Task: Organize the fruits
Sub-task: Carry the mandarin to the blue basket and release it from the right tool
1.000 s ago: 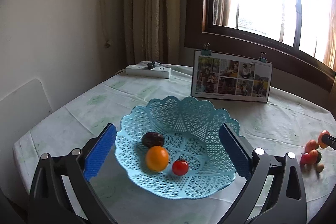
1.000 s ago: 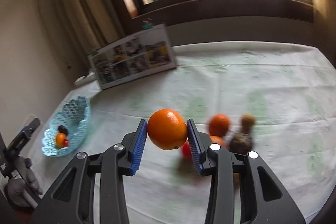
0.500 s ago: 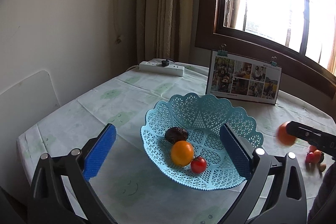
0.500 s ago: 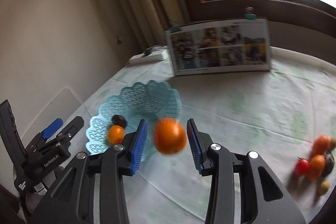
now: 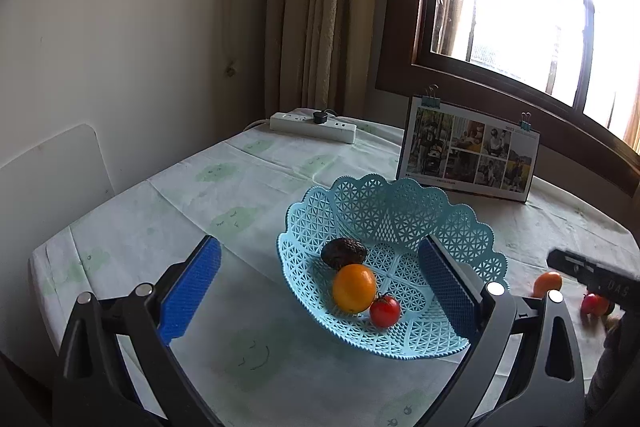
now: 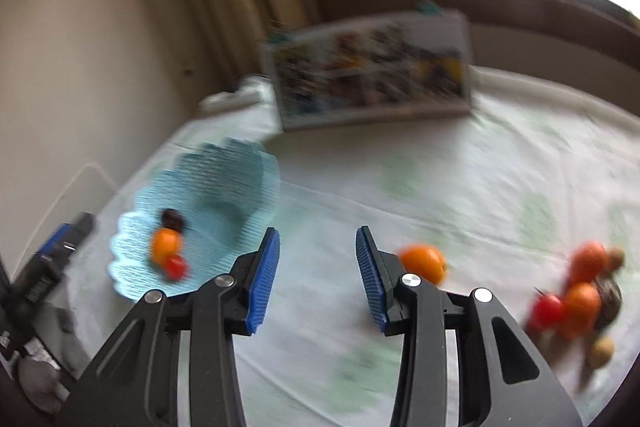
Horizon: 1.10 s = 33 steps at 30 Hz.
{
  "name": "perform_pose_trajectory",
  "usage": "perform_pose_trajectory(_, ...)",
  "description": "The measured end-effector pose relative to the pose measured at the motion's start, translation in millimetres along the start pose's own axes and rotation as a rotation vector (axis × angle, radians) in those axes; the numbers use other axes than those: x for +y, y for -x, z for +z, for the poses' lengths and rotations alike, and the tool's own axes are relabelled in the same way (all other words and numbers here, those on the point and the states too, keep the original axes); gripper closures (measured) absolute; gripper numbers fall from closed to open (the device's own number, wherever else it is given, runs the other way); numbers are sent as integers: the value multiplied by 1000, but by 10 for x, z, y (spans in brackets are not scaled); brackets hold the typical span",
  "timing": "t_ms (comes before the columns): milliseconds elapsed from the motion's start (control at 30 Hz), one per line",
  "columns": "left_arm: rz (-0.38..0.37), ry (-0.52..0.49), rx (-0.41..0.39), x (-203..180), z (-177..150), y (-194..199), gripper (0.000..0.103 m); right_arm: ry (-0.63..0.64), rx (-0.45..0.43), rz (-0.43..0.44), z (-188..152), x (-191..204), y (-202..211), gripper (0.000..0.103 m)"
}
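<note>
Right gripper (image 6: pixel 317 273) fingers spread and empty, orange (image 6: pixel 423 261) on the tabletop (image 6: pixel 440 183) beside them, left gripper (image 5: pixel 320 287) fingers wide apart before the basket (image 5: pixel 472 231)

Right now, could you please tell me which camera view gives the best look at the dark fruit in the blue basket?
The left wrist view is best: the dark fruit is sharp and close, resting in the blue basket behind the orange. The right wrist view is motion-blurred, so it appears only as a small dark blob.
</note>
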State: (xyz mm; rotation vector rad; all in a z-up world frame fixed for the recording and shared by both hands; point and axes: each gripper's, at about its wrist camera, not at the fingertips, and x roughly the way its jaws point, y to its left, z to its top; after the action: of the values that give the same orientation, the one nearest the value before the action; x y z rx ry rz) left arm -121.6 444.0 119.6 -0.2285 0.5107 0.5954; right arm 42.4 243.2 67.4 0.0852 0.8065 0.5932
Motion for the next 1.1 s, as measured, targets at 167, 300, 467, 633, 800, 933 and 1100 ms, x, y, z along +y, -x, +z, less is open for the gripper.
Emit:
perform_pose_trajectory(167, -21, 6, 0, -75, -6, -15, 3, -29, 36, -58, -110, -313, -20, 62)
perform_pose_trajectory(300, -34, -8, -1, -141, -11, 3, 3, 1, 29, -126, -133, -355, -36, 62)
perform_pose_trajectory(467, -31, -13, -3, -151, -13, 6, 3, -17, 16, -179, 36, -532, -125, 52)
perform_pose_trajectory(633, -31, -11, 10, -157, -22, -30, 3, -38, 102, -195, 190, -656, -489, 52)
perform_pose_trajectory(800, -25, -14, 9, -129, -24, -34, 3, -37, 132, -199, 145, -642, -593, 62)
perform_pose_trajectory(933, -22, -9, 11, -101, -22, -51, 3, -55, 65, -164, 245, -514, -395, 62)
perform_pose_trajectory(1100, -17, 1, 16, -69, -35, -75, 3, 8, -14, -24, 374, -27, -104, 62)
